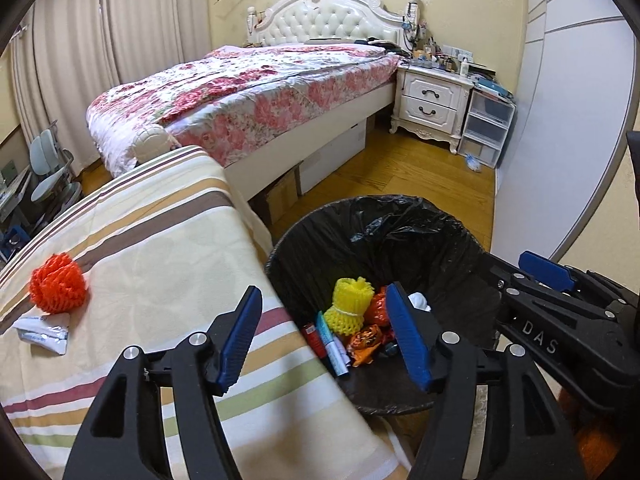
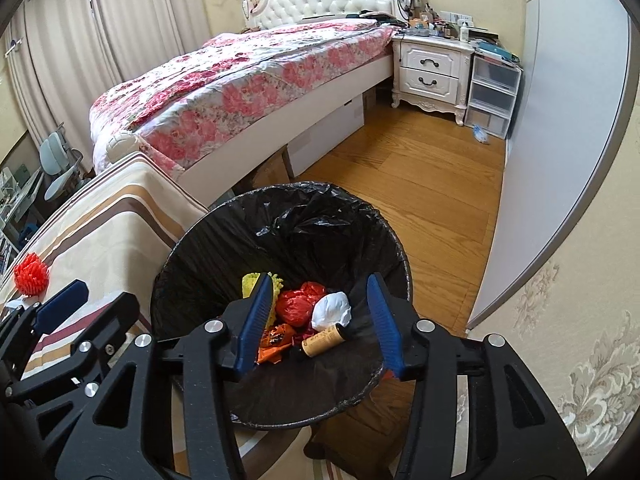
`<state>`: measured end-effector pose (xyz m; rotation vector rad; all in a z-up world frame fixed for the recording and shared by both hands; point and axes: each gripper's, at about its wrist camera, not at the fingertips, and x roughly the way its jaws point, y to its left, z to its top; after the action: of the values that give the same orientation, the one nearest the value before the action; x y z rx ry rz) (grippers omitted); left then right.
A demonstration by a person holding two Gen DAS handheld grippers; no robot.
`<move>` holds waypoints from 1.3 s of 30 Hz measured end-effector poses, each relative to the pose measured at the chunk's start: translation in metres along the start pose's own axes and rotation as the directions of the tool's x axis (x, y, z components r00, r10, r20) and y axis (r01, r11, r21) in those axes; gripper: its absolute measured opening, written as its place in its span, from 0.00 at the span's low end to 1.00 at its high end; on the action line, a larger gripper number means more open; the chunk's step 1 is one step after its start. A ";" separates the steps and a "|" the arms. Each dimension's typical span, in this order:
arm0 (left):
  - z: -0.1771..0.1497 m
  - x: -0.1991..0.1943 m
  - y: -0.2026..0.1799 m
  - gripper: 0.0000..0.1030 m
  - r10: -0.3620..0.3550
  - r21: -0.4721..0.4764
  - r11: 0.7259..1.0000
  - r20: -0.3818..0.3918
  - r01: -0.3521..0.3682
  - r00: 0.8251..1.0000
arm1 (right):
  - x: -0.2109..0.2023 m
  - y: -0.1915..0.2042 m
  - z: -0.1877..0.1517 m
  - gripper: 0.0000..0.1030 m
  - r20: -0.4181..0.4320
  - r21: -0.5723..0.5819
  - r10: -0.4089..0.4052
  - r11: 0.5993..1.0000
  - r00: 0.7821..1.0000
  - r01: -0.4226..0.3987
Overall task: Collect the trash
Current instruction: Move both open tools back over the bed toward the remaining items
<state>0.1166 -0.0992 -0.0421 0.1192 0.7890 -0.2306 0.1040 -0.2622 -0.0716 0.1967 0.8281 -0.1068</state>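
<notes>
A black-lined trash bin (image 1: 400, 216) stands on the floor beside a striped cloth surface (image 1: 140, 240). In it lie a yellow foam net (image 1: 350, 300), a red bag (image 2: 298, 302), a white wad (image 2: 332, 308), a brown tube (image 2: 324, 338), an orange wrapper (image 1: 364, 344) and a blue tube (image 1: 332, 344). My left gripper (image 1: 323, 290) is open and empty over the bin's left rim. My right gripper (image 2: 320, 280) is open and empty above the bin's middle. An orange foam net (image 1: 58, 284) and a crumpled white wrapper (image 1: 42, 332) lie on the striped cloth at the left.
A bed with a floral quilt (image 1: 248, 92) fills the back. A white nightstand (image 1: 432, 100) and plastic drawers (image 1: 486, 128) stand at the back right. A small white-blue scrap (image 1: 474, 162) lies on the wooden floor (image 2: 420, 184). A curved grey door (image 2: 568, 140) borders the right.
</notes>
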 end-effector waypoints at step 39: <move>-0.077 -0.041 0.268 0.66 0.335 -0.430 0.810 -0.220 -0.399 0.916 | 0.010 0.201 -0.035 0.65 -0.147 -0.315 0.200 0.919 0.969 -0.238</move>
<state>0.1026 0.1818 -0.0606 -0.1741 0.9191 0.3477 0.1201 -0.0590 -0.0760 -0.0234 0.9177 0.2575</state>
